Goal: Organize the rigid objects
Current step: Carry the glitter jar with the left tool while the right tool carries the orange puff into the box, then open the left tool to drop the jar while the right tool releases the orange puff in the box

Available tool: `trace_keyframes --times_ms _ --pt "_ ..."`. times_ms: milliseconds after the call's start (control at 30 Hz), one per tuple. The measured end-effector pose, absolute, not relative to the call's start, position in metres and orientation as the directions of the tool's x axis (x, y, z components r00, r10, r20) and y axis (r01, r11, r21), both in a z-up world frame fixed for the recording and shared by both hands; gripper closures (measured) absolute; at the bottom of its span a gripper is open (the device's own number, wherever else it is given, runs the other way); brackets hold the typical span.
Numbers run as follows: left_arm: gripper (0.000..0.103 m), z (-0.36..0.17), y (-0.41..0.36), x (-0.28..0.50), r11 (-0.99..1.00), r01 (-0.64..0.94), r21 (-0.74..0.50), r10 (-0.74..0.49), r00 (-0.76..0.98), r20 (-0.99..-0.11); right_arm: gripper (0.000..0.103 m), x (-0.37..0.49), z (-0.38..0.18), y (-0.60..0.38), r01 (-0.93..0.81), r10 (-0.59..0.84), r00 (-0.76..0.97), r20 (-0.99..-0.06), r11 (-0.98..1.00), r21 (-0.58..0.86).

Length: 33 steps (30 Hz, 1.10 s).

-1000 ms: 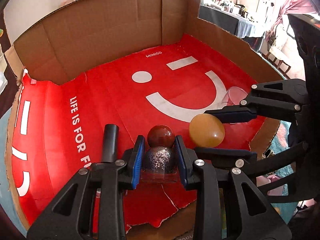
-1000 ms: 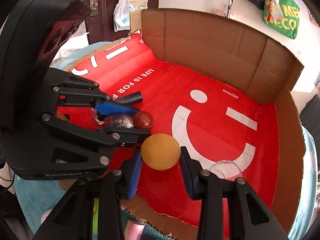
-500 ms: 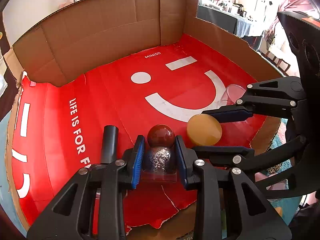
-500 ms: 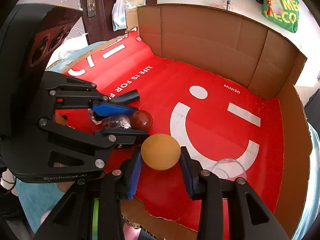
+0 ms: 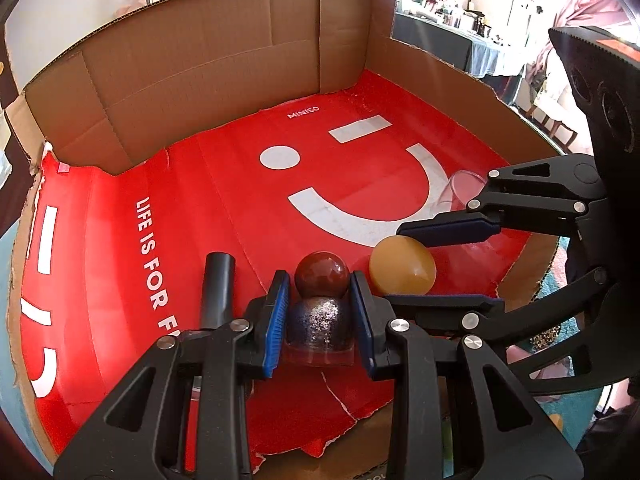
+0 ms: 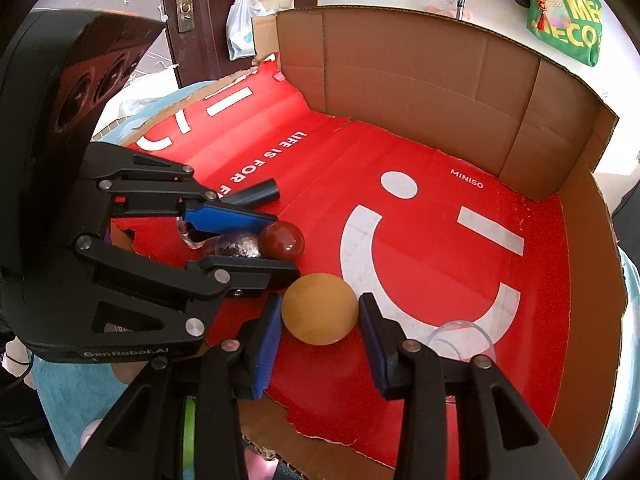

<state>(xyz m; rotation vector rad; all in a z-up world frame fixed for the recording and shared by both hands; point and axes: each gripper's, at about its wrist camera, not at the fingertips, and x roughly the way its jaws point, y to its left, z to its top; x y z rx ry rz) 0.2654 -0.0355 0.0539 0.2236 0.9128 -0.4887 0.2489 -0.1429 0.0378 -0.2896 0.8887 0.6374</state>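
Note:
My left gripper (image 5: 320,308) is shut on a dark glitter ball (image 5: 319,320) that rests on a clear base, low over the red mat (image 5: 224,184). A dark red ball (image 5: 322,274) touches it just beyond the fingertips. My right gripper (image 6: 320,320) stands around a yellow-orange ball (image 6: 319,308) that lies on the mat; its jaws are open, with gaps on both sides. In the left wrist view the yellow ball (image 5: 402,266) sits between the right gripper's fingers. In the right wrist view the glitter ball (image 6: 236,245) and the red ball (image 6: 282,242) lie beside the left gripper (image 6: 256,240).
A black tube (image 5: 218,288) lies left of my left gripper. A clear cup (image 6: 460,340) lies on its side at the mat's right edge. Cardboard walls (image 5: 224,64) stand at the back and right. The mat's near edge (image 5: 332,424) is torn.
My right gripper's jaws have opened and let go of the yellow ball, which now rests on the mat. The left gripper keeps its hold.

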Motion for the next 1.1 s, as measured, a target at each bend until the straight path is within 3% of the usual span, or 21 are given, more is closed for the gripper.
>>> trace_keyframes --times_ms 667,700,767,800,1100 --pt "0.073 0.063 -0.028 0.262 0.875 0.484 -0.026 -0.322 0.540 -0.777 0.055 0.243 0.041 -0.141 -0.630 0.389 0.477 -0.788 0.777 0.002" --pt "0.071 0.064 -0.028 0.261 0.876 0.481 -0.026 -0.321 0.543 -0.776 0.054 0.242 0.042 -0.142 -0.629 0.390 0.479 -0.786 0.777 0.002" --pt "0.043 0.067 -0.026 0.260 0.883 0.468 -0.023 -0.316 0.559 -0.766 0.053 0.242 0.044 -0.142 -0.628 0.392 0.482 -0.784 0.778 0.003" --pt "0.040 0.069 -0.024 0.258 0.888 0.459 -0.021 -0.316 0.578 -0.752 0.053 0.241 0.045 -0.142 -0.627 0.392 0.484 -0.782 0.779 0.002" --pt "0.040 0.092 -0.016 0.245 0.900 0.436 -0.026 -0.325 0.627 -0.708 0.050 0.229 0.058 -0.150 -0.616 0.399 0.506 -0.764 0.788 0.004"
